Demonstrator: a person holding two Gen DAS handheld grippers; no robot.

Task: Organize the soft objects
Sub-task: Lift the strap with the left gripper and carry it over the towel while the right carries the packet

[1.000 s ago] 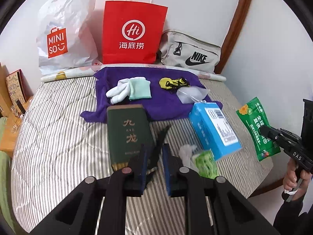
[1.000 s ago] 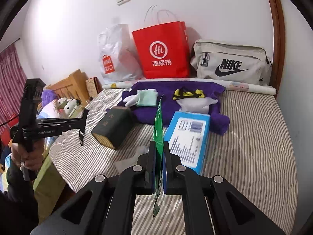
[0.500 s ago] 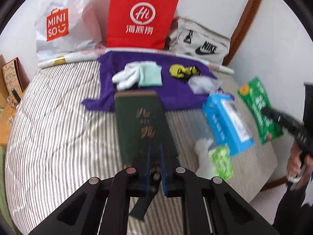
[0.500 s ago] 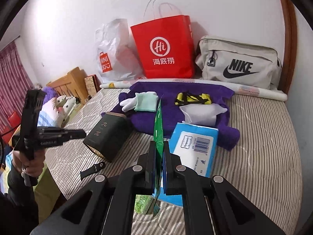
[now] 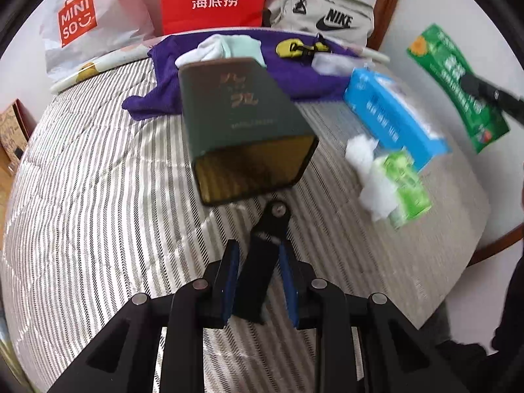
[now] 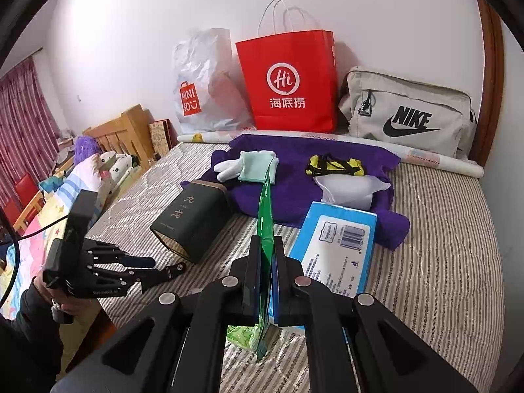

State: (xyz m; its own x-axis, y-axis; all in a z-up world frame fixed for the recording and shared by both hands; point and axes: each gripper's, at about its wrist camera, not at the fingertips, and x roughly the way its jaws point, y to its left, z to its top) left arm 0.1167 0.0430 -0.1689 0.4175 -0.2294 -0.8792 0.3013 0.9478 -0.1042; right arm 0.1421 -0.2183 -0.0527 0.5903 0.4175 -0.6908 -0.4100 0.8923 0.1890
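My left gripper [image 5: 260, 263] has a flat black strap-like piece [image 5: 262, 258] between its jaws, just in front of a dark green box [image 5: 242, 121] lying on the striped bed. The jaws stand a little apart and I cannot tell if they grip it. My right gripper [image 6: 267, 255] is shut on a green packet [image 6: 266, 216], held edge-on above the bed; it also shows at the right in the left wrist view [image 5: 458, 85]. A purple towel [image 6: 294, 196] at the back carries white and mint gloves [image 6: 252, 168], a yellow-black item [image 6: 334, 165] and a white pouch [image 6: 352, 190].
A blue tissue pack [image 6: 337, 249] and a small green-white pack [image 5: 399, 186] lie at the right. A Miniso bag [image 6: 206, 91], a red paper bag [image 6: 291, 82] and a Nike bag [image 6: 409, 114] stand against the wall. The bed edge falls off at the left [image 6: 108, 314].
My left gripper has dropped lower and closer to the green box's open end, and its jaws have spread slightly around the black piece. The right gripper has moved a little forward with the packet.
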